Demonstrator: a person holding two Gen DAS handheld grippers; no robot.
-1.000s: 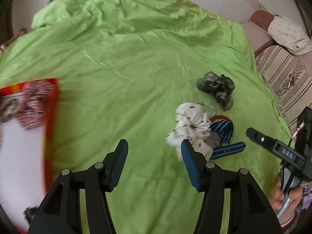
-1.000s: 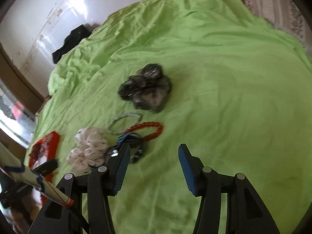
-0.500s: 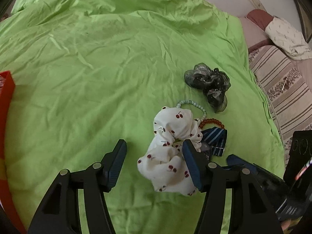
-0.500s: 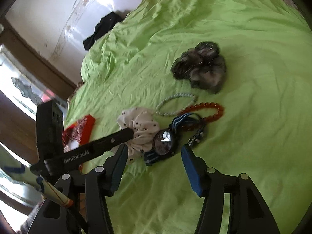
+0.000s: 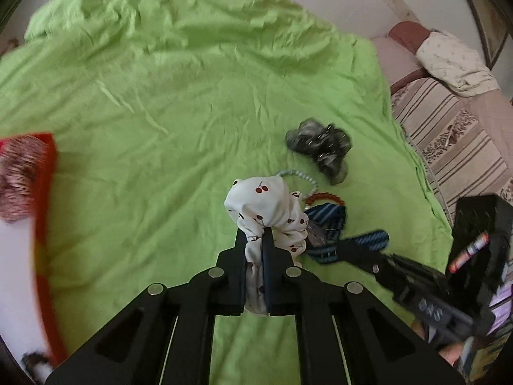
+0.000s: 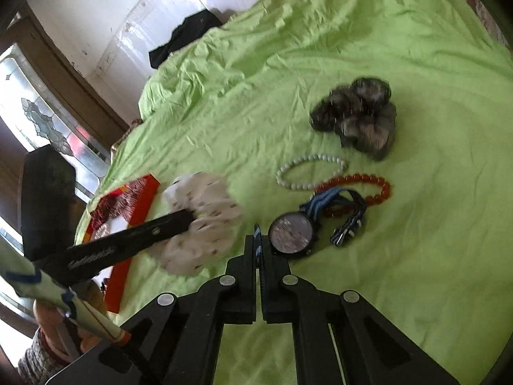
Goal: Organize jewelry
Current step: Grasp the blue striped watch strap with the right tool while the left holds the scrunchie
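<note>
My left gripper [image 5: 255,237] is shut on a white cherry-print scrunchie [image 5: 266,205] and holds it just above the green bedsheet; the scrunchie also shows in the right wrist view [image 6: 202,221]. My right gripper [image 6: 258,240] is shut on the blue striped strap end [image 6: 257,235] of a wristwatch [image 6: 291,234]. Beside the watch lie a white bead bracelet [image 6: 307,171], a red bead bracelet [image 6: 359,184] and a grey sheer scrunchie [image 6: 359,115]. A red-rimmed box [image 6: 128,211] with a pink knit scrunchie [image 5: 17,179] in it lies to the left.
The green bedsheet [image 5: 179,102] covers the bed. A striped mattress [image 5: 449,134] and a pale pillow [image 5: 455,64] lie at the right. A black garment [image 6: 186,38] lies at the far edge by the wall.
Both grippers have gone from open to shut: the left on the cherry scrunchie, lifting it, the right on the watch strap. The red box has come back into the left view.
</note>
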